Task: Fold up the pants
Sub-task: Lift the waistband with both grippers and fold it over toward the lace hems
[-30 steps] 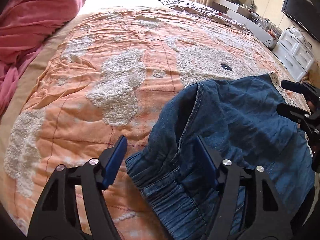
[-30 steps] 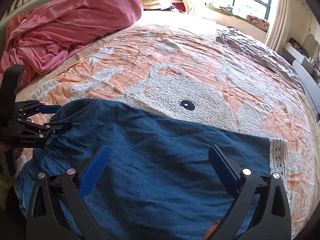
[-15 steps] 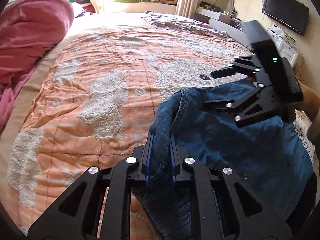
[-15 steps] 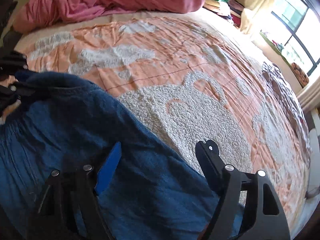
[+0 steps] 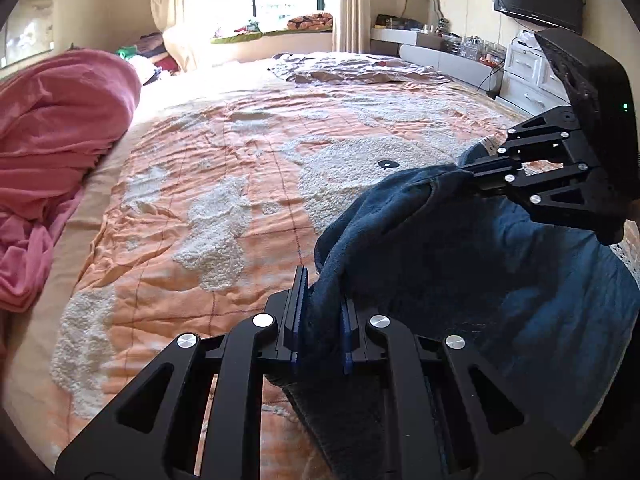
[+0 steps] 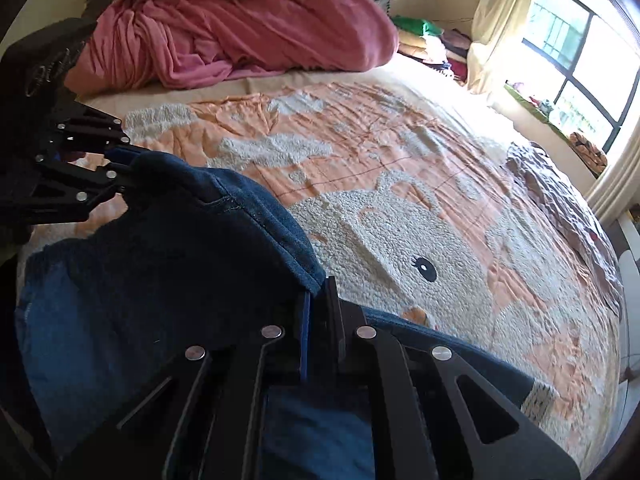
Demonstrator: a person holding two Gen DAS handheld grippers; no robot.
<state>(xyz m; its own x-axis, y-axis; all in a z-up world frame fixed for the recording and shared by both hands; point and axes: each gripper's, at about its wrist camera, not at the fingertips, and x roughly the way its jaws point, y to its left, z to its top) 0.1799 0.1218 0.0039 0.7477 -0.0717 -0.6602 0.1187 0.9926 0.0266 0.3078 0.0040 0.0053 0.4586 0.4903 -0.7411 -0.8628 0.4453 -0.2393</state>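
Both your left gripper (image 5: pixel 320 312) and right gripper (image 6: pixel 320 312) are clenched on the pants (image 5: pixel 500 280); uneven lifting could drag fabric from a thin pinch.

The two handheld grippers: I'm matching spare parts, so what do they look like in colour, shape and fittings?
Both match. The left gripper and right gripper have matte black, angular finger linkages with triangular cut-outs and round silver pivot screws. Their flat fingers carry blue pads. Seen from the left wrist, the right gripper's boxy black body shows a small green light. No cables or sleeves are visible.
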